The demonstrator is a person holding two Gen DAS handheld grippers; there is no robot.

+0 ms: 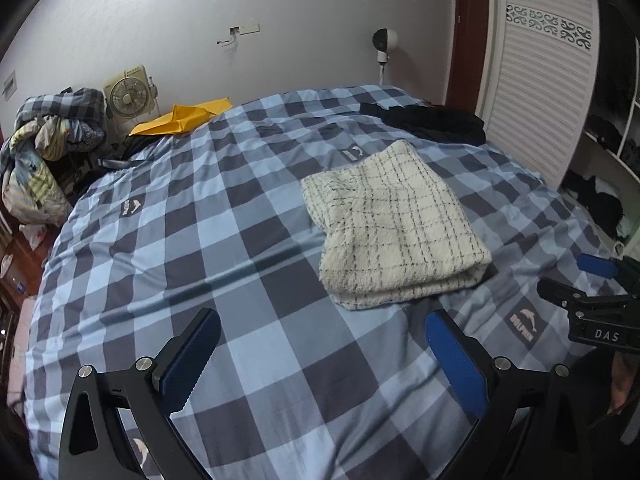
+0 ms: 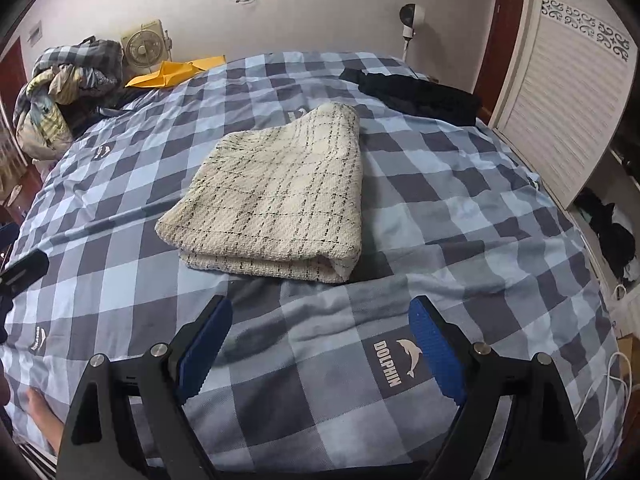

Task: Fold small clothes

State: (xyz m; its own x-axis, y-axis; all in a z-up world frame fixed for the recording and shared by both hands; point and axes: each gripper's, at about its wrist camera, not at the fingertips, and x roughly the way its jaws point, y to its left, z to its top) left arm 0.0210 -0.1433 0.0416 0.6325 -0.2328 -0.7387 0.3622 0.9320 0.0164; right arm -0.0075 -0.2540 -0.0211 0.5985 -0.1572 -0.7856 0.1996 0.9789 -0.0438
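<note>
On the checked bed, items as follows:

- Left gripper (image 1: 322, 344): you are holding it with the jaws spread wide, blue pads (image 1: 456, 364) gripping nothing, hovering over the blue-and-grey duvet (image 1: 240, 240).
- Right gripper (image 2: 320, 336): you are keeping its jaws equally wide apart, nothing between them; it is hanging just short of the near folded edge of the garment.
- Cream checked garment (image 2: 276, 196): it is lying folded into a thick rectangle on the duvet, ahead of both grippers, touching neither.
- Black clothing (image 2: 416, 96): it is lying near the far right edge of the bed, apart from the cream piece.
- Yellow item (image 1: 184, 118): it is resting at the far left corner, beside a small fan (image 1: 128, 96) and a heap of bedding (image 1: 52, 148).
- Room: a white louvred door (image 1: 540, 92) is standing to the right; a grey wall is running behind.
- Pose: you are aiming both grippers forward and slightly downward across the bed, side by side.
</note>
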